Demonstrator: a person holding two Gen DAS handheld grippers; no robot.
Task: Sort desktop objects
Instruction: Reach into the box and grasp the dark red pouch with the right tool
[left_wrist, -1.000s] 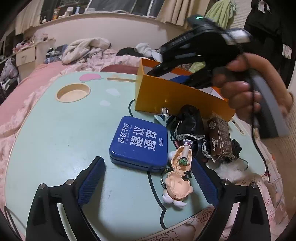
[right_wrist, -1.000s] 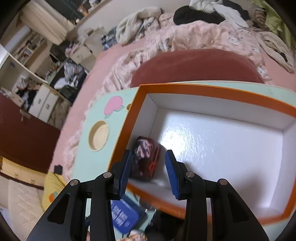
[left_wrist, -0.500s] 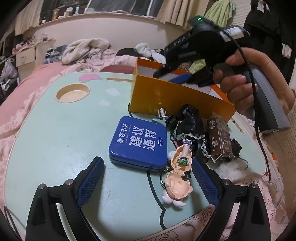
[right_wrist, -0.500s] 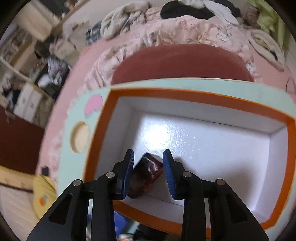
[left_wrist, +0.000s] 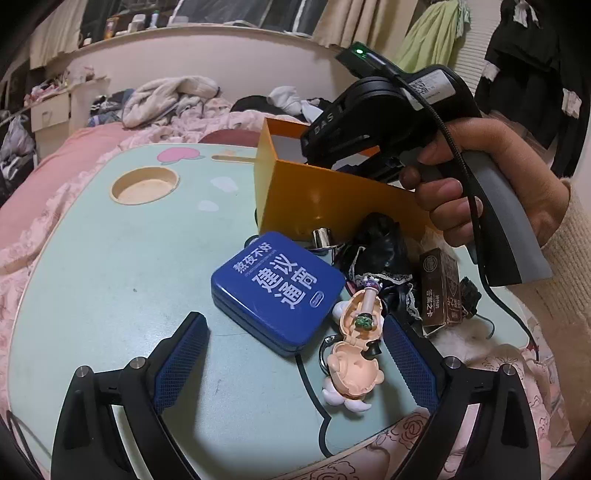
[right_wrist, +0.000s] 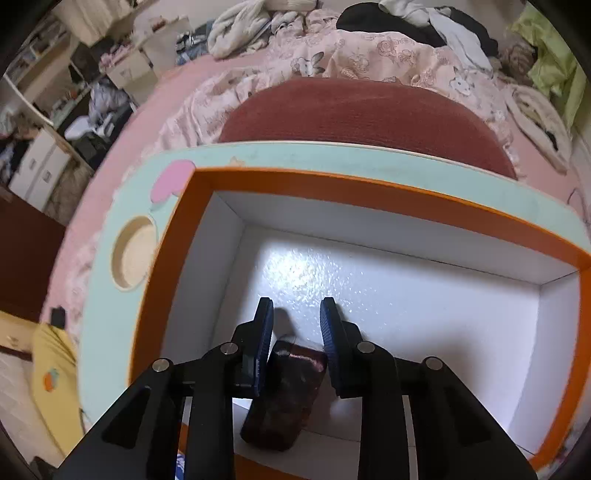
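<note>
Sorting has barely begun. Right hand-held gripper (right_wrist: 296, 317), jaws just narrowing, brackets a dark red packet (right_wrist: 284, 391) low centre inside the orange box (right_wrist: 369, 192); contact unclear. Left hand-held gripper (left_wrist: 295, 354) wide, empty. Blue tin (left_wrist: 277, 290), figurine (left_wrist: 354, 343) and brown carton (left_wrist: 441, 288) remain on the counter (left_wrist: 110, 258).

Left gripper (left_wrist: 295, 350) is hovering with its jaws spread wide and nothing between them. Right gripper (right_wrist: 297, 325) is pointing steeply downward, its jaws having just been closing, a dark object lying between them; a hand (left_wrist: 480, 184) is clasping its handle.
</note>
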